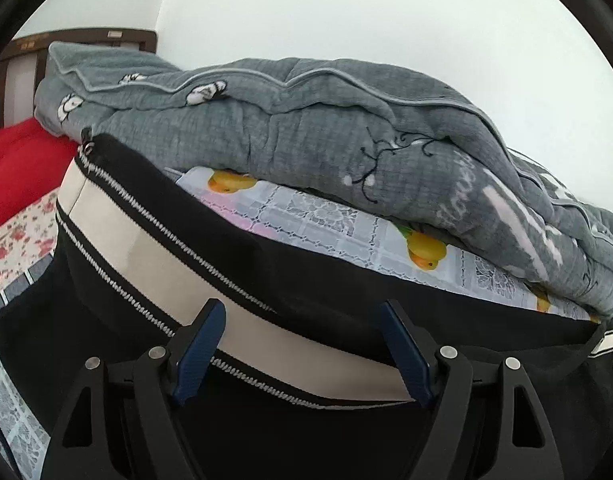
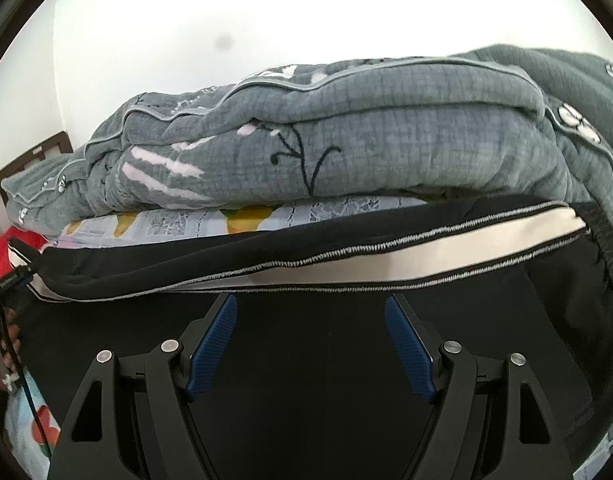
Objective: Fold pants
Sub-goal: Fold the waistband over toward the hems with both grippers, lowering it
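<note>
Black fabric pants (image 1: 314,280) with cream side stripe; no legible writing. Left gripper (image 1: 302,344) and right gripper (image 2: 310,340): blue-padded fingers (image 2: 210,352) spread wide, gripping nothing.

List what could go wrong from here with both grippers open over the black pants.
1. The grey quilt is piled right behind the pants; a further fold could catch its edge.
2. The left gripper straddles the white stripe with jaws open, gripping nothing, so the fold may slacken.
3. The right gripper hangs open over plain black cloth; closing there may pinch several layers.
</note>
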`<state>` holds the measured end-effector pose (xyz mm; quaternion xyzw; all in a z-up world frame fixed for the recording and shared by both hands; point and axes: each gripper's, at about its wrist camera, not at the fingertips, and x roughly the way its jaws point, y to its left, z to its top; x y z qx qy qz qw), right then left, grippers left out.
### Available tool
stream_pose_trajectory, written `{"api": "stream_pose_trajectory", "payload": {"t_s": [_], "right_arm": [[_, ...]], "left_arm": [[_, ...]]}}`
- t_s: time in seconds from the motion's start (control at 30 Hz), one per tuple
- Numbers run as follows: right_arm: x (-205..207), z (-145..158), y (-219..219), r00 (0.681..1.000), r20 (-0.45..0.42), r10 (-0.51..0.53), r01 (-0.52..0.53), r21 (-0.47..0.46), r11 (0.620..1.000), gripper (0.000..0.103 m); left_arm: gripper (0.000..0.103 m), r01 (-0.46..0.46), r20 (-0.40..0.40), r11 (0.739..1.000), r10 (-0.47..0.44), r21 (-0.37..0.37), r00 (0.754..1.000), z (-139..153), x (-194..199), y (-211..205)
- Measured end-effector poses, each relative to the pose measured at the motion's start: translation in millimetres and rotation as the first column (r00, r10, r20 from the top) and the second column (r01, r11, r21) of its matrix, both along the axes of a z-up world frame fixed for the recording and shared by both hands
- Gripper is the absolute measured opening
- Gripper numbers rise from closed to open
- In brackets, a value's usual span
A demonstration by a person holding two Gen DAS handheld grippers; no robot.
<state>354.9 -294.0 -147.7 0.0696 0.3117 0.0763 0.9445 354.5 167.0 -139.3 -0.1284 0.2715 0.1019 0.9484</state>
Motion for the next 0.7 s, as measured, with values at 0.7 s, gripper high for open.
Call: {"api": "stream_pose_trajectory", "payload": {"t_s": [0.7], "right_arm": [[-125.4,5.6,-28.7,0.98,-0.107,-0.169,0.152,-0.151,0.977,0.075]], "left_arm": [[0.078,-0.014,0.117,0.996,0.003,0.089,0.993,19.1,-22.4,-11.2]]}}
